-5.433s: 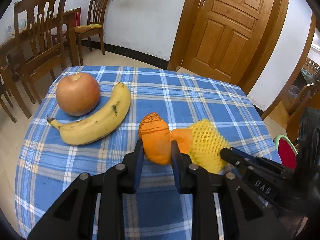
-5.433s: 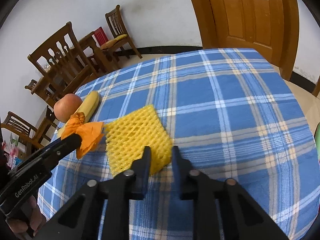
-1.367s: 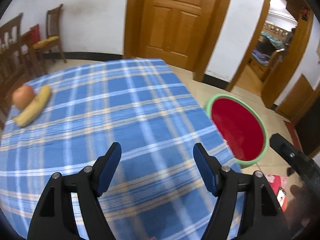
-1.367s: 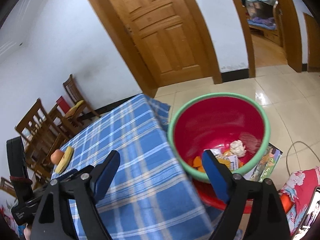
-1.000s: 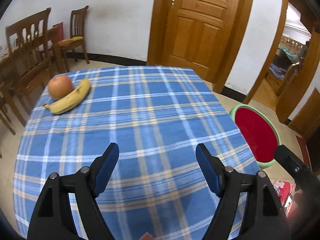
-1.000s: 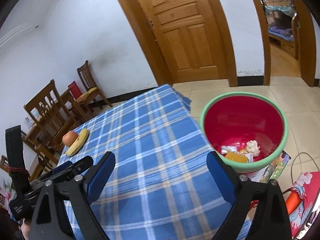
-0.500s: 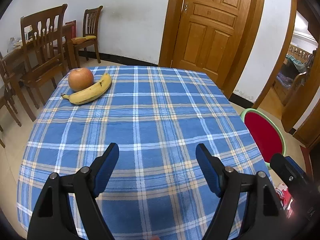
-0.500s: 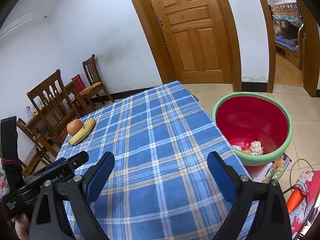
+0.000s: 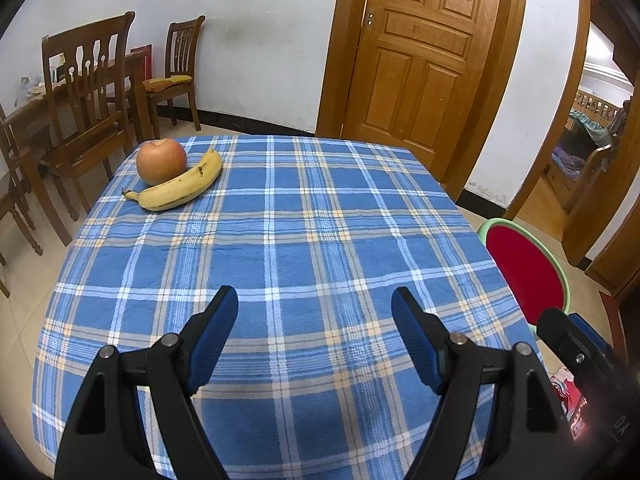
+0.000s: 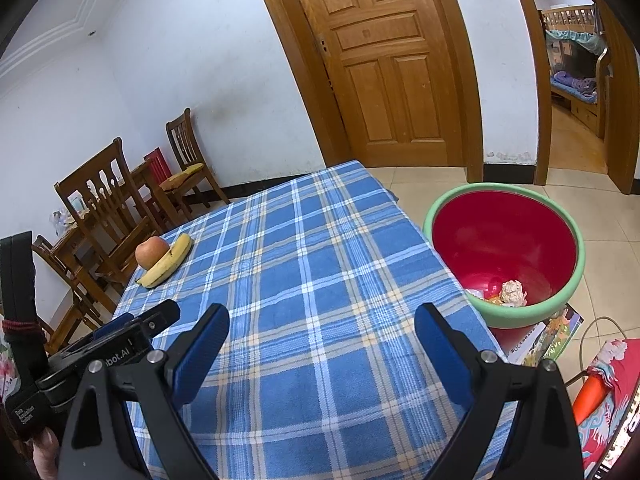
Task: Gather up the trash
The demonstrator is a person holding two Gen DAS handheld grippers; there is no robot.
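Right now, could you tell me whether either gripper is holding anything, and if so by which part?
Nothing is held. The left gripper and the right gripper both stand open over the tablecloth, with nothing between their fingers.

We saw a table (image 9: 304,240) covered by a blue checked cloth (image 10: 320,300). Toward ten o'clock on it, near the far corner, an apple (image 9: 161,161) and a banana (image 9: 179,189) lay touching, the banana curved along the apple's near side. At three o'clock, beside the table, a red basin (image 10: 560,280) with a green rim stood on the tiled floor (image 10: 612,216), with scraps of trash (image 10: 510,292) in its bottom and a book (image 10: 552,336) under it.
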